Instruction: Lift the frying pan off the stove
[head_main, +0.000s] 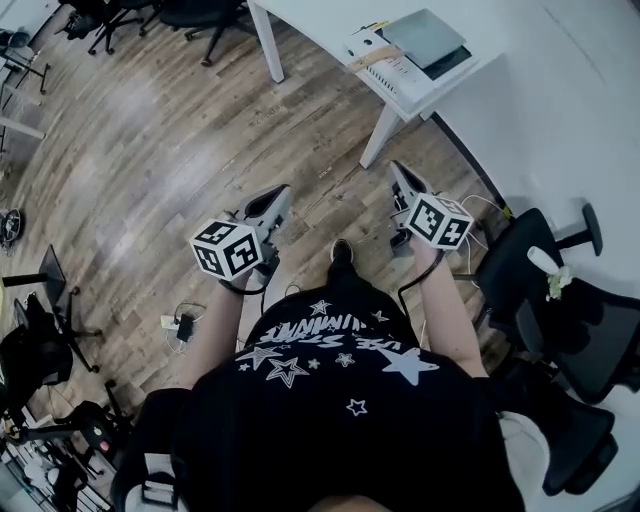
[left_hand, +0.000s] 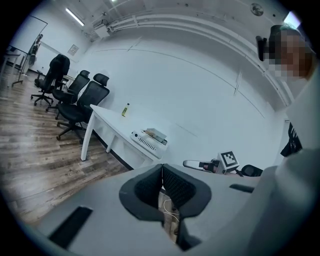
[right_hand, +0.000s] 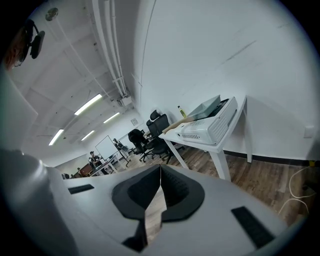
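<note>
A brown wood-plank floor (head_main: 150, 150) spreads beneath the white rectangular table (head_main: 310, 20), which bears a white boxy machine (head_main: 405, 55). Short of that table hang the left gripper (head_main: 270, 200) and right gripper (head_main: 405, 180), both closed tight, empty. The frying pan is nowhere in sight.

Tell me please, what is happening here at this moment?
A person stands on a wooden floor and holds a gripper in each hand. The left gripper and the right gripper are both shut, with nothing between their jaws, and both are held in the air in front of the body. A white table with a white device on it stands ahead. No frying pan or stove shows in any view, so nothing is being handled.
</note>
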